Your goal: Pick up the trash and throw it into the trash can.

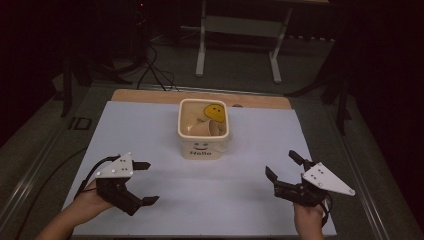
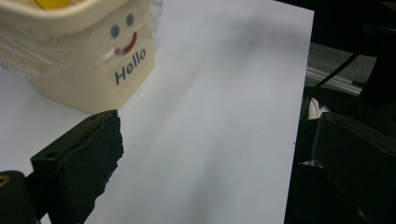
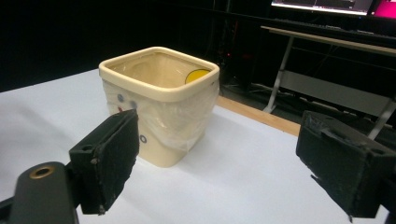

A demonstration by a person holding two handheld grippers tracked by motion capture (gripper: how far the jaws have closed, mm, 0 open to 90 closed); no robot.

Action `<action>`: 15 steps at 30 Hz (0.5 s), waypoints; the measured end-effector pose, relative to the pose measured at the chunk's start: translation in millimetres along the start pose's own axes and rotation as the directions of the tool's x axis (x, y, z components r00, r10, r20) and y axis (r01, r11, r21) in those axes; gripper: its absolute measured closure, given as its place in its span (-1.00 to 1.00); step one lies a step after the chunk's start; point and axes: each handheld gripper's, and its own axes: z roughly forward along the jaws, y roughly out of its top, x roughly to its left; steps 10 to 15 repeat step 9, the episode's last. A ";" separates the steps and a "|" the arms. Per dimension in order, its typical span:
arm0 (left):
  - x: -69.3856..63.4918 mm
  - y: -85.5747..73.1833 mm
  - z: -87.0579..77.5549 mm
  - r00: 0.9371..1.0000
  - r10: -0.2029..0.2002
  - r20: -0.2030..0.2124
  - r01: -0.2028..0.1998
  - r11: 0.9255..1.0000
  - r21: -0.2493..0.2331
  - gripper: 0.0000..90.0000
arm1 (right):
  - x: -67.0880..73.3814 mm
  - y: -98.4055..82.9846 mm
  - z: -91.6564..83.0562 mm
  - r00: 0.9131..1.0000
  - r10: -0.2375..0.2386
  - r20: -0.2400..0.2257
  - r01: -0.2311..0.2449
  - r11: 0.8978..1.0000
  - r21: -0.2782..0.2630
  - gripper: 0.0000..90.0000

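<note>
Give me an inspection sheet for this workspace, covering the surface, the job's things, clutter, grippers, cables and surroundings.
Surface: white sheet over a table, wooden edge showing at the far side.
Job's things: cream bin marked Hello, upright at centre, lined with a clear bag; inside, a paper cup lying on its side and a yellow smiley item.
Clutter: nothing seen on the sheet.
Grippers: left gripper open, near left of the bin; right gripper open, near right; both held in hands, gripping nothing.
Cables: one trails from the left gripper; more on the floor beyond the table.
Surroundings: dark room, white desk frame behind.
</note>
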 end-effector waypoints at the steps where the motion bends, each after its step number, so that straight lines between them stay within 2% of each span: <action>1: -0.2 -2.5 0.6 1.000 0.000 -0.002 0.000 1.000 -0.004 -0.94 | 0.0 -0.2 0.4 1.000 -0.001 -0.004 0.001 1.000 0.006 -0.71; 9: 2.1 -16.0 7.3 1.000 -0.020 -0.020 0.020 0.999 -0.026 -0.94 | 2.0 -2.5 3.2 1.000 -0.012 -0.024 0.012 1.000 0.013 -0.71; 15: 2.1 -16.0 7.3 1.000 -0.020 -0.020 0.020 0.999 -0.026 -0.94 | 2.0 -2.5 3.2 1.000 -0.012 -0.024 0.012 1.000 0.013 -0.71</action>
